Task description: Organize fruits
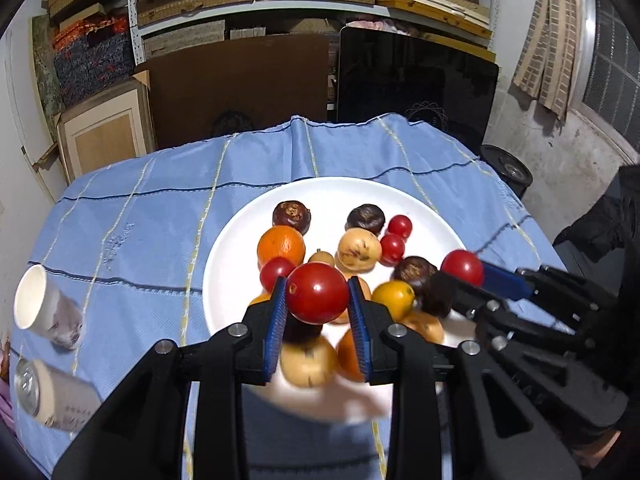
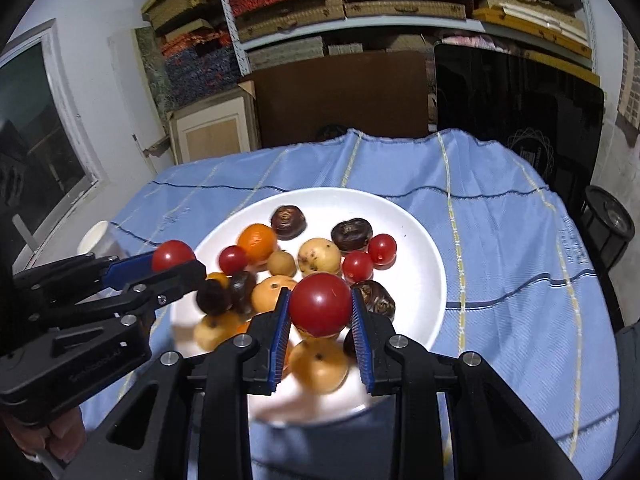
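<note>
So both grippers are holding a cherry tomato over the white plate (image 1: 228,264) on the blue-clothed table (image 1: 152,216). The left gripper (image 1: 318,296) is pinching its tomato (image 1: 318,293) between the jaws; the right gripper (image 2: 320,306) is doing the same with the other tomato (image 2: 321,305). Only the left view is showing a paper cup (image 1: 38,306) and a can (image 1: 52,394), both lying tipped at the table's left edge. The tomatoes are round, so I can't tell any long axis.
</note>
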Demonstrator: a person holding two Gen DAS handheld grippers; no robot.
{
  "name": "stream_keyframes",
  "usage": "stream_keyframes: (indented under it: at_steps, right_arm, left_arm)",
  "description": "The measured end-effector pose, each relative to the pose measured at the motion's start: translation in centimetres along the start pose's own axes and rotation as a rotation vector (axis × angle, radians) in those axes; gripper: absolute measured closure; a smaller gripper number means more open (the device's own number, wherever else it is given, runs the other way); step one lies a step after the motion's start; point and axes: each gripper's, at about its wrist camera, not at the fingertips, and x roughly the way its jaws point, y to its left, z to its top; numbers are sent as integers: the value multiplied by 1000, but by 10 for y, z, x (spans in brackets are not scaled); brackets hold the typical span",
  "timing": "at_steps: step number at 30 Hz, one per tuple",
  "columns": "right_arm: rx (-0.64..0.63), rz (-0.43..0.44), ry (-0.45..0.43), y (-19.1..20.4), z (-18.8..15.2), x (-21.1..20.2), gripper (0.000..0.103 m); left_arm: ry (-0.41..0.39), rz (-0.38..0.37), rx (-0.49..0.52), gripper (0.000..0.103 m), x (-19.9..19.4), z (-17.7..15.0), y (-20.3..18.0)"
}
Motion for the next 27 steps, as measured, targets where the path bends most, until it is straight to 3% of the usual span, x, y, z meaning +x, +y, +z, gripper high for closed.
stream_keyframes:
  at_steps: [6,7,8,10,11,19,27]
  right_arm:
    - [23,-16,-1,-6,0,18,72]
    - [27,-16,-1,-7,0,20,70]
    - [39,-16,-3,-9,0,22,67]
    - [68,-28,-7,-14,-1,22,63]
    - [79,-24,-6,-16,-1,21,61]
    - [74,-22,-39,-17,-14,-11,53]
    - [43,-11,-60,2,-49,-61,42]
  left_arm:
    - [20,28,-12,73,25,7,0]
    - [21,28,-20,70,28,7,1]
    - [24,33,-28,50,30,7,3]
    - [16,108,-51,27,32,6,6]
    - [0,108,-62,24,31,5,9]
    - [3,87,-89,20,16,-7,16]
    - [-29,92,-77,11,-31,-47,15]
